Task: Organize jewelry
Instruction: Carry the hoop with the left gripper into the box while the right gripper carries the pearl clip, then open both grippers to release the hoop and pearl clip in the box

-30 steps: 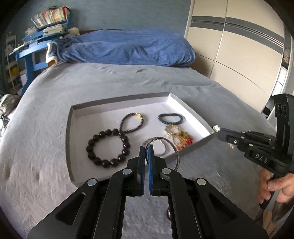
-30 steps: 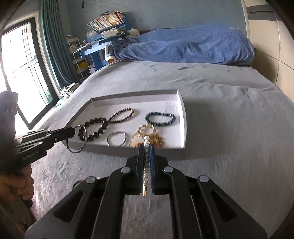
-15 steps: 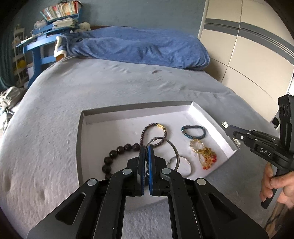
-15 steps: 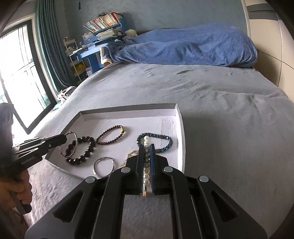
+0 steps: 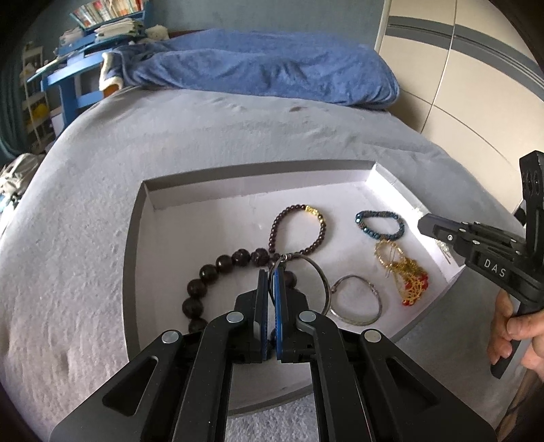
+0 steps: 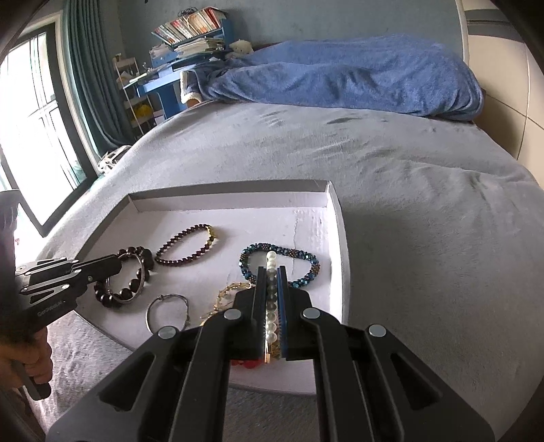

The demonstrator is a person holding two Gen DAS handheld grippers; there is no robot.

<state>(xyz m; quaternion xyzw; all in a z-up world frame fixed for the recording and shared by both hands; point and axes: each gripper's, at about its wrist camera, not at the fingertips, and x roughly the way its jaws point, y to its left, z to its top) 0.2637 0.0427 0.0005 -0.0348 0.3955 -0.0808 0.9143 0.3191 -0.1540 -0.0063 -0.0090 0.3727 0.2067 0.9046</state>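
Lying on grey bedspread (image 5: 102, 210): white tray (image 5: 238, 190) holding 5 bracelets. Left gripper (image 5: 271, 272), over tray, clamps thin metal bangle (image 5: 319, 275); right gripper (image 6: 271, 272) clamps pearl strand (image 6: 271, 295) above blue beaded bracelet (image 6: 306, 261).

In the left wrist view the left gripper (image 5: 271, 272) covered the six-o'clock part of the large dark bead bracelet (image 5: 217, 268), and the near rim of the tray (image 5: 136, 238) disappeared behind its arms. At three o'clock the hand (image 5: 520, 333) on the right gripper (image 5: 423, 224) was cut off by the edge. In the right wrist view the right gripper (image 6: 271, 272) hid most of the gold chain (image 6: 226, 295), and the pearl strand (image 6: 271, 261) ran out of sight between its pads. Book titles on the shelf (image 6: 190, 27) at eleven o'clock were too small to read.
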